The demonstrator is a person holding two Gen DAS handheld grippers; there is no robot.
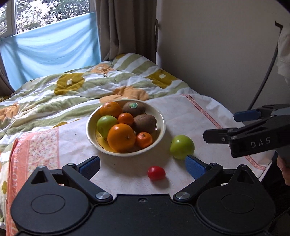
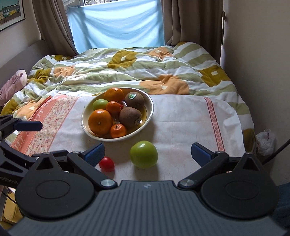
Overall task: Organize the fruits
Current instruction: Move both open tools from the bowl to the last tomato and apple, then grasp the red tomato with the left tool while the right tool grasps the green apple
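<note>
Right wrist view: smooth round green apple (image 2: 143, 154) sits stem-dimple up beside glossy oval cherry tomato (image 2: 106, 164), pointing bowlward. Both the left gripper (image 1: 142, 166) and right gripper (image 2: 147, 154) are spread wide, empty.

Quilted bed (image 2: 137, 72) – brown curtains (image 2: 181, 20), daylit window (image 1: 54, 12).

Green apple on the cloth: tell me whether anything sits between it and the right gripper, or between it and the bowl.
Nothing visible does. The green apple lies alone on the cloth, ahead of the open right gripper. The red tomato sits off to its side, and bare cloth separates the apple from the bowl, which is already crowded with fruit.
</note>
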